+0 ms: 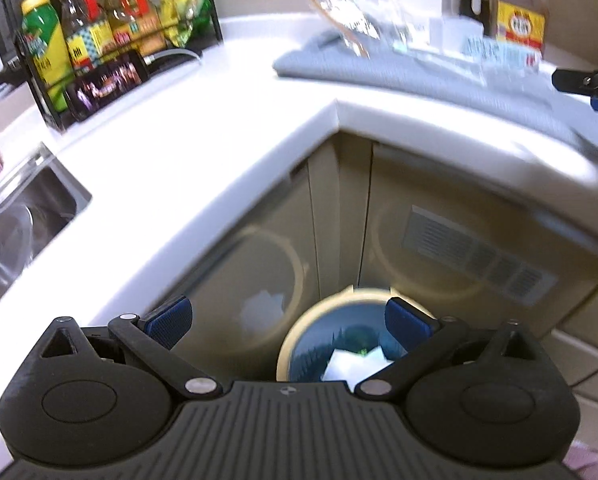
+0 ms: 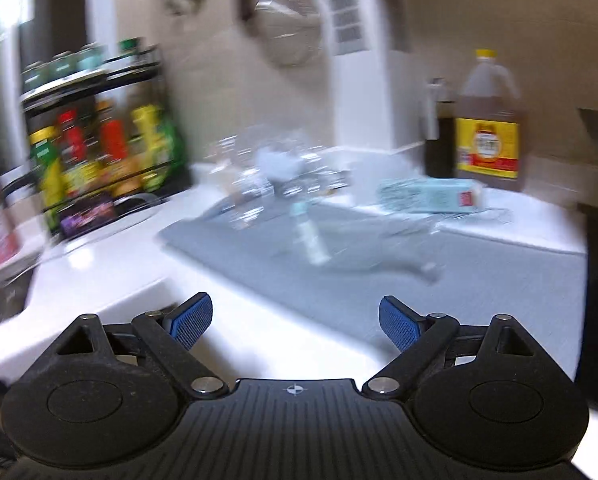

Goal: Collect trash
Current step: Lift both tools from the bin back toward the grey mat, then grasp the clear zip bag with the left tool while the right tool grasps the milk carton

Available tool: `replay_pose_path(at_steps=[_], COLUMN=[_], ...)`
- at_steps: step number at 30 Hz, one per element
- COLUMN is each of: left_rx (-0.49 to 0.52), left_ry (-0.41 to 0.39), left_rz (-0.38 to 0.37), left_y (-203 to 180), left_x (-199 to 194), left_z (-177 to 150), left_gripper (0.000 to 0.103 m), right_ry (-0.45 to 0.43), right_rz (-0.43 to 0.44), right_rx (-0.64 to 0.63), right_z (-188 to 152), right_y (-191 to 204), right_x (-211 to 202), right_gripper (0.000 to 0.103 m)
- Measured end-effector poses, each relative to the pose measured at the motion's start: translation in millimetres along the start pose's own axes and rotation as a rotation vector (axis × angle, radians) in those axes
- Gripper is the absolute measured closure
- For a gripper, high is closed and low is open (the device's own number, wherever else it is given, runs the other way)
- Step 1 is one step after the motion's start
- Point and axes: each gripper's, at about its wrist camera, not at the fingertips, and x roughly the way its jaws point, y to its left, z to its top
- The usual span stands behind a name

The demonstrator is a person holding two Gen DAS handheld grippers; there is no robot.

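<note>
My left gripper (image 1: 289, 318) is open and empty, held above a round trash bin (image 1: 295, 340) with a cream rim on the floor below the counter corner. White crumpled paper (image 1: 355, 362) lies inside the bin. My right gripper (image 2: 295, 320) is open and empty, above the front of the white counter. Ahead of it a grey mat (image 2: 419, 264) carries blurred trash: clear plastic wrap (image 2: 267, 168), a small pale tube (image 2: 309, 236) and a light blue packet (image 2: 431, 196). The mat (image 1: 419, 72) and clear wrap (image 1: 347, 12) also show in the left wrist view.
A black rack of bottles (image 1: 99, 28) stands at the back left, with a steel sink (image 1: 19, 216) beside it. A large brown bottle with a yellow label (image 2: 489, 128) and a dark bottle (image 2: 439, 132) stand at the back right. Cabinet doors (image 1: 439, 240) rise behind the bin.
</note>
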Motion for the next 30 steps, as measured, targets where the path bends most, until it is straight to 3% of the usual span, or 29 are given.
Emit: replay_pose_path(at_steps=[11,19,25,30], left_rx=[0.003,0.026,0.055,0.067], left_ry=[-0.042,-0.035,-0.021,-0.013], left_rz=[0.046,0.078,0.078,0.082], left_y=[-6,-13,-19,-16], left_x=[0,12,23,28], left_z=[56,83,89,87], left_gripper=[0.000,0.000,0.000,0.000], right_ry=[-0.062,-0.042,-0.008,0.078], right_rz=[-0.203,-0.284,-0.432,-0.461], right_rx=[0.204,0.537,0.573,0.554], right_z=[63,97,113,108], right_y=[-91,-142,-148,-152], right_x=[93,163,213,234], right_gripper=[0.007,0.006,0.006,0.005])
